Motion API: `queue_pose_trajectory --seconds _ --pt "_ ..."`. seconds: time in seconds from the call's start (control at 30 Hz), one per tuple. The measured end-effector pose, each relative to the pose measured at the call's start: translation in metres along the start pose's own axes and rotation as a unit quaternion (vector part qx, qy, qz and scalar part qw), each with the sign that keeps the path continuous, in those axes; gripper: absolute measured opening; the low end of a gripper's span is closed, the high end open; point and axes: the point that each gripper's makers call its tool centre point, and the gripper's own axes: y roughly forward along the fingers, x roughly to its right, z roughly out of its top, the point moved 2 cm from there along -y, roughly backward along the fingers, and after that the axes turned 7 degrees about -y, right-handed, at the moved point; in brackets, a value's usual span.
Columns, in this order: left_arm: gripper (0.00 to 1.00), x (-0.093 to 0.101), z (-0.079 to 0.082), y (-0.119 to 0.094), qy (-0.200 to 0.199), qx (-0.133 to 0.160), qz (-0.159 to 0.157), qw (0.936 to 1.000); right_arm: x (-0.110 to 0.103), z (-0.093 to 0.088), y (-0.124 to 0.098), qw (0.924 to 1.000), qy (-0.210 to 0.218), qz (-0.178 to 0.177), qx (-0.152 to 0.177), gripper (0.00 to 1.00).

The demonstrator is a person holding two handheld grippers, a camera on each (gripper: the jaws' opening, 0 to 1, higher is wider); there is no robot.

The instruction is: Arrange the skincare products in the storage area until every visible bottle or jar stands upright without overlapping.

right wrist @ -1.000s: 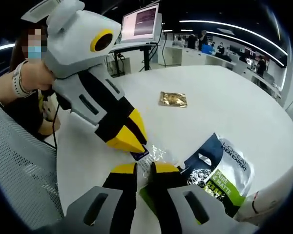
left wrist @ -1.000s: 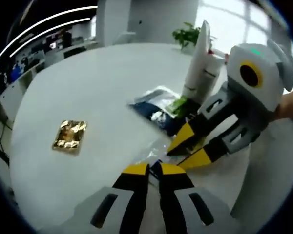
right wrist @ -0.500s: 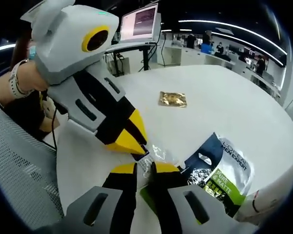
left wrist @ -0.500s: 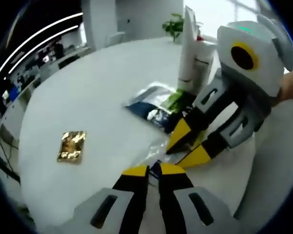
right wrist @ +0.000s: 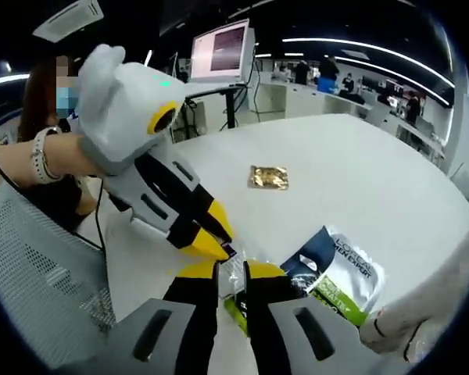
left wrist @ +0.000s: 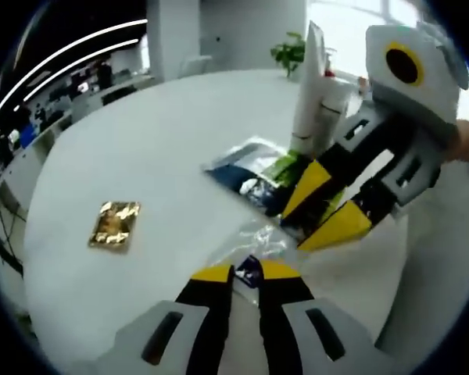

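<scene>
A crinkled clear wrapper [left wrist: 252, 241] lies on the white round table [left wrist: 156, 133], and both grippers are on it. My left gripper [left wrist: 245, 273] is shut on its near edge, with a small dark blue corner between the yellow tips. My right gripper [right wrist: 230, 273] is shut on the wrapper's other side [right wrist: 236, 269]; it enters the left gripper view from the right [left wrist: 322, 209]. A dark blue and green sachet [right wrist: 338, 269] lies flat just beyond the wrapper. A white tube [left wrist: 314, 98] stands upright behind it. A gold sachet [left wrist: 114, 223] lies flat, apart, further out on the table.
A person's hand and wrist with a bracelet [right wrist: 43, 152] hold the left gripper. A grey mesh chair back [right wrist: 39, 269] stands close on that side. A desk with a lit monitor [right wrist: 221, 48] is beyond the table. A potted plant [left wrist: 289, 53] stands behind the tube.
The two grippers have drawn apart a little, each still holding the wrapper. In the left gripper view the right gripper has risen and shifted right. Both cameras have moved.
</scene>
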Motion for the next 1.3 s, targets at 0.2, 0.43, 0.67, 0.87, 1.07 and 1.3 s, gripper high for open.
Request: queue_pose_trajectory --seconds 0.2,0.43,0.67,0.87,1.07,1.3 --pt "0.13 0.001 0.002 0.0 0.028 -0.006 0.004 0.9996 -0.002 0.014 -0.039 0.9994 0.002 -0.018 0.029 0.13" --pt "0.18 0.007 0.012 -0.004 0.045 -0.004 -0.002 0.999 0.006 0.02 -0.069 0.9978 0.01 -0.045 0.048 0.13" --pt "0.19 0.014 0.02 -0.02 0.006 0.022 -0.001 0.9997 0.014 0.017 -0.091 0.9958 0.013 -0.074 0.051 0.14" --pt "0.19 0.019 0.03 -0.043 -0.011 0.042 0.014 0.9989 0.021 0.011 -0.104 0.9944 0.017 -0.093 0.048 0.14" --pt "0.23 0.024 0.041 -0.066 -0.02 0.062 0.03 0.9974 0.027 0.014 -0.121 0.9915 0.035 -0.108 0.063 0.17" --pt "0.3 0.031 0.047 -0.083 -0.037 0.081 0.046 0.995 0.036 0.012 -0.145 0.987 0.04 -0.14 0.069 0.23"
